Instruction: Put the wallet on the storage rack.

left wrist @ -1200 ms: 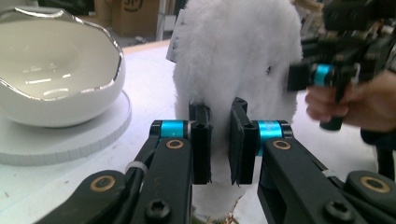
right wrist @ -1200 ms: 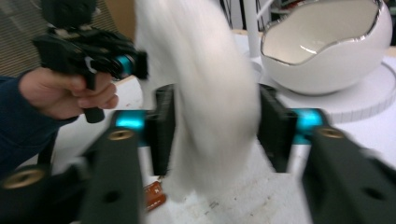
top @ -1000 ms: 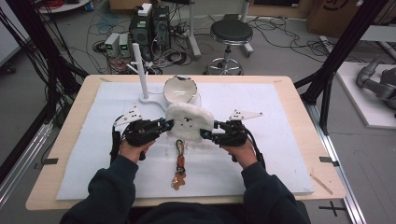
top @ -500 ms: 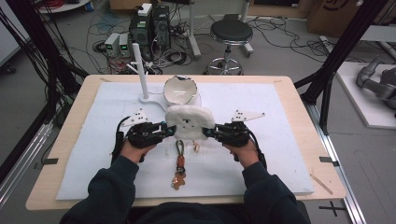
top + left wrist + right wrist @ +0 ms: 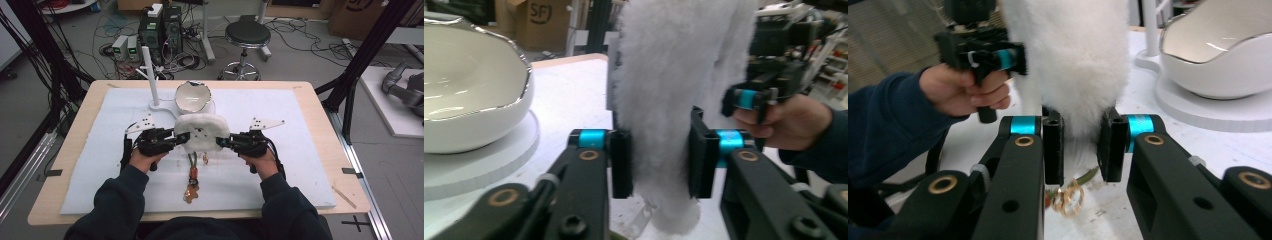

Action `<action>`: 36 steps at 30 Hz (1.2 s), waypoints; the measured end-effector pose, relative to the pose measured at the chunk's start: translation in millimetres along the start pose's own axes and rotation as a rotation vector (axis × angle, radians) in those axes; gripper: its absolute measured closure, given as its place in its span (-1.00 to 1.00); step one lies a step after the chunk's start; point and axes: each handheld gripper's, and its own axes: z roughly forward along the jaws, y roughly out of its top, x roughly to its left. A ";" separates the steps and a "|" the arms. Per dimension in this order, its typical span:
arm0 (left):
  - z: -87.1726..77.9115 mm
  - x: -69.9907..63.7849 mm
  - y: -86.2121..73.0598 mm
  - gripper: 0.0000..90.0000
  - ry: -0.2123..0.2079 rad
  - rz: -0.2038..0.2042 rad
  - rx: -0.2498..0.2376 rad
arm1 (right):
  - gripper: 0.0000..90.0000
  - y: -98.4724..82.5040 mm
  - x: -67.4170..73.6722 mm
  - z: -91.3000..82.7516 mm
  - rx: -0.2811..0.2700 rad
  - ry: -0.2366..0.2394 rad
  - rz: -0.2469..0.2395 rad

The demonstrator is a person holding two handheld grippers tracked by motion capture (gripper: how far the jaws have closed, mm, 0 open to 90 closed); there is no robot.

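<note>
A white fluffy pouch (image 5: 202,132) hangs just above the white mat, held from both sides. My left gripper (image 5: 179,140) is shut on its left edge; in the left gripper view the fur (image 5: 679,75) is pinched between the pads of the left gripper (image 5: 659,160). My right gripper (image 5: 223,142) is shut on the pouch's right edge, and the right gripper view shows the right gripper (image 5: 1083,150) clamping the lower fur (image 5: 1073,60). Below the pouch a string of charms (image 5: 192,175) trails on the mat, with gold rings (image 5: 1068,200) under the jaws.
A white bowl with a wavy silver rim (image 5: 192,96) sits on a round base behind the pouch. A thin white post (image 5: 151,75) stands to its left. The white mat (image 5: 300,165) covers most of the wooden table.
</note>
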 end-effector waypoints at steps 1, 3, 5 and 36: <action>0.0 -1.6 1.9 0.61 0.006 0.010 0.001 | 0.65 -0.1 -0.9 -0.4 -0.004 -0.001 0.011; -0.2 -2.6 3.8 0.66 0.013 0.019 -0.001 | 0.32 -0.7 -1.6 0.3 -0.006 -0.036 0.034; -4.7 -3.1 10.7 0.67 0.054 0.056 0.000 | 0.03 -0.9 -3.5 -1.5 -0.008 -0.093 0.055; 0.2 44.9 128.0 0.67 0.370 0.465 0.176 | -0.45 0.9 -29.7 -103.4 -0.023 -0.544 -0.015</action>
